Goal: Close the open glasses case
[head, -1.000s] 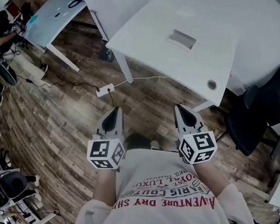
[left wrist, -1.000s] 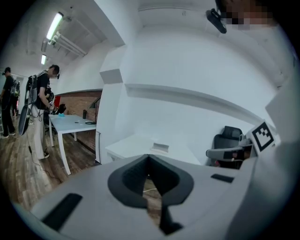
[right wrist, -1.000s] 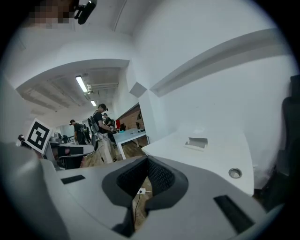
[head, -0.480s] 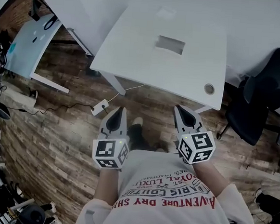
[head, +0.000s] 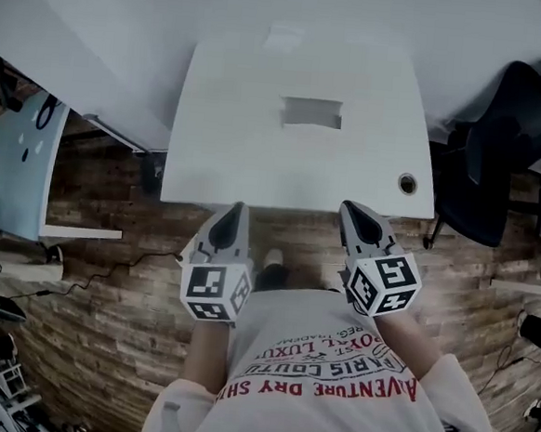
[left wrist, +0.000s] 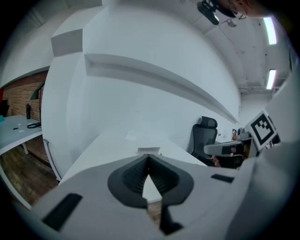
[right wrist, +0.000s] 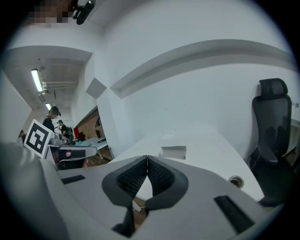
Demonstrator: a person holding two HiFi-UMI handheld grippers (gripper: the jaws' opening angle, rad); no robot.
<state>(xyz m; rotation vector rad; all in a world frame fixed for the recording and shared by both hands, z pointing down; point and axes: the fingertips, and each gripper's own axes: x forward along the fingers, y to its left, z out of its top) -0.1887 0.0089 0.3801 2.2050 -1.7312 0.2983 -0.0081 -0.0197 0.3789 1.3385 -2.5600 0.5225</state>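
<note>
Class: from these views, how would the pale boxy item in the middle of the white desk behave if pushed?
The pale boxy item looks low and flat-sided, so it would probably slide rather than roll or tip. The desk looks smooth around it, so it may skid easily. Weight and stiffness cannot be judged from here.

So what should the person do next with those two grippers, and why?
Probably reach both forward over the white table toward the grey box at its middle, likely the glasses case. The left gripper and right gripper hover at the table's near edge, jaws shut and empty, well short of it.
</note>
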